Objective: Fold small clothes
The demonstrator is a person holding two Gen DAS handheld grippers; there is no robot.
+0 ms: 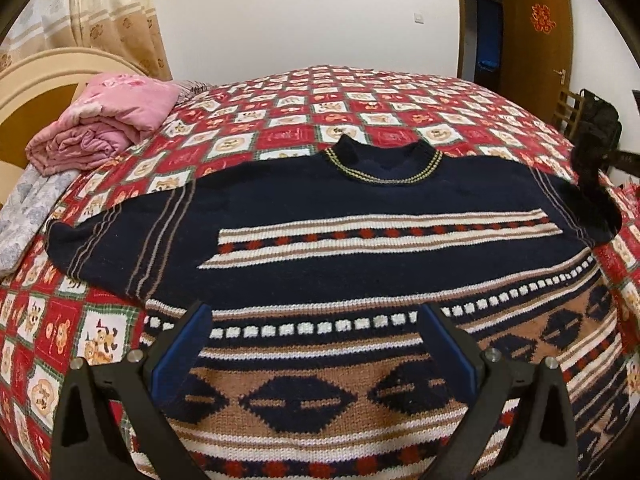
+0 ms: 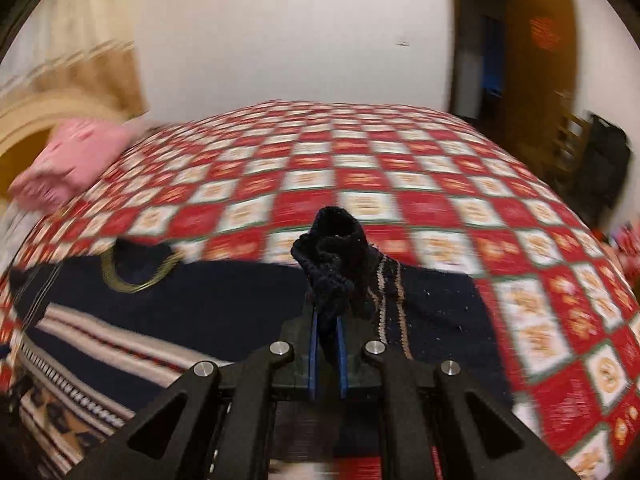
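Nearest, the left gripper (image 1: 316,344) hangs low over the hem end of the one sweater (image 1: 320,240), its two blue-padded fingers (image 1: 184,350) spread wide with nothing between them. The sweater lies face up and flat on the bed (image 1: 304,92), dark navy with tan, white and red patterned bands, its collar (image 1: 384,168) pointing toward the far wall. The right gripper (image 2: 326,320) is pressed together on the cuff (image 2: 336,240) of the sweater's right sleeve, which bunches up out of its tips and lifts that sleeve off the checked red-and-white bedspread (image 2: 540,320); in the left view this gripper shows only as a dark shape at the sleeve's end (image 1: 592,168). The other sleeve (image 1: 100,240) stretches flat toward the left side of the bed. Beyond it sit one folded pink quilt (image 1: 104,124) and one pale grey patterned cloth (image 1: 28,212) beside it, near the curved headboard (image 1: 48,76). Farther back hangs one beige curtain (image 1: 116,16). At the far right stands one brown door (image 1: 536,52) with a red paper ornament (image 1: 543,18), and near it a black bag (image 1: 600,120). The right view is blurred, so small details there cannot be made out.
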